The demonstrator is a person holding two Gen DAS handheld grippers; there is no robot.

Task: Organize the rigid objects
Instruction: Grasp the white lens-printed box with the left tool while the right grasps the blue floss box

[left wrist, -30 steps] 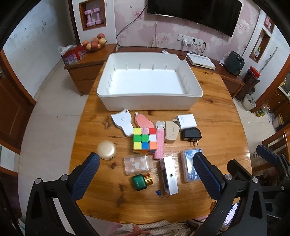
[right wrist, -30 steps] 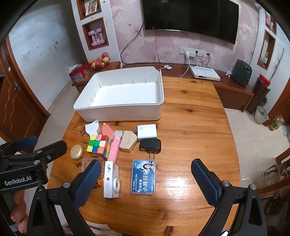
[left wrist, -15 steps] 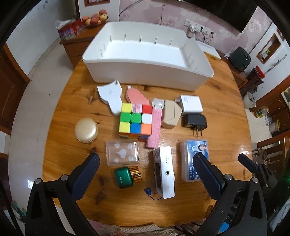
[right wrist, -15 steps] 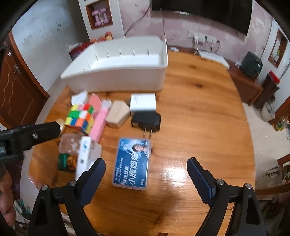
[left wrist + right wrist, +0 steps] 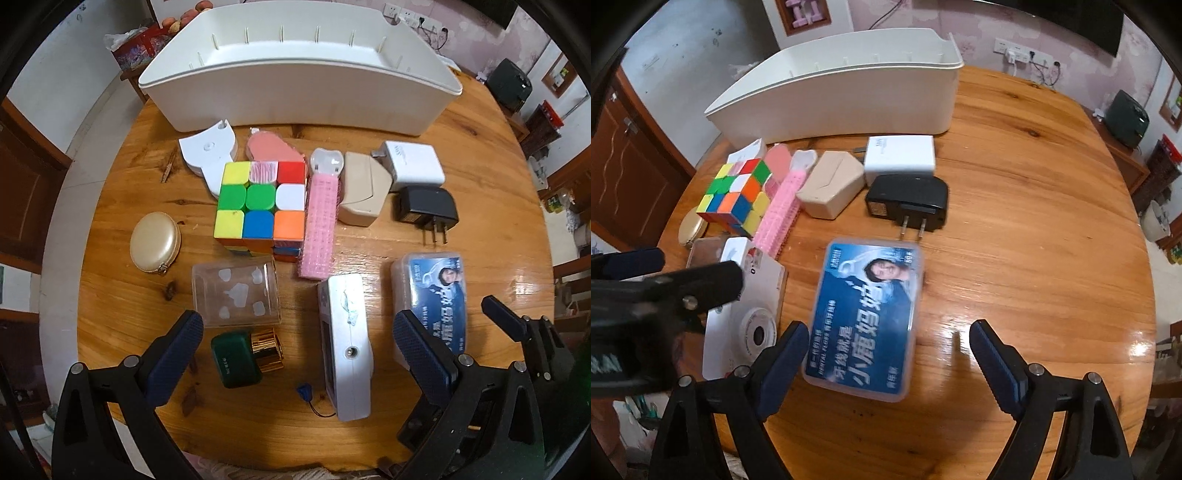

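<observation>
A large white bin (image 5: 295, 92) stands at the far side of the round wooden table (image 5: 110, 258). Small objects lie in front of it: a colour cube (image 5: 260, 199), a white camera (image 5: 345, 343), a green and gold bottle (image 5: 243, 352), a clear box (image 5: 236, 291), and a blue floss box (image 5: 866, 314). My left gripper (image 5: 297, 336) is open, low over the camera and the bottle. My right gripper (image 5: 888, 350) is open, with the near end of the floss box between its fingers.
Also on the table are a gold oval case (image 5: 155, 240), a pink comb (image 5: 319, 221), a beige box (image 5: 364, 194), a white charger (image 5: 413, 166) and a black plug adapter (image 5: 908, 201). The table's right half (image 5: 1034, 221) is bare wood. Low cabinets stand behind the table.
Both grippers have come down and forward toward the table. The left now hangs over the camera and the bottle, the right around the floss box. The objects have not moved.
</observation>
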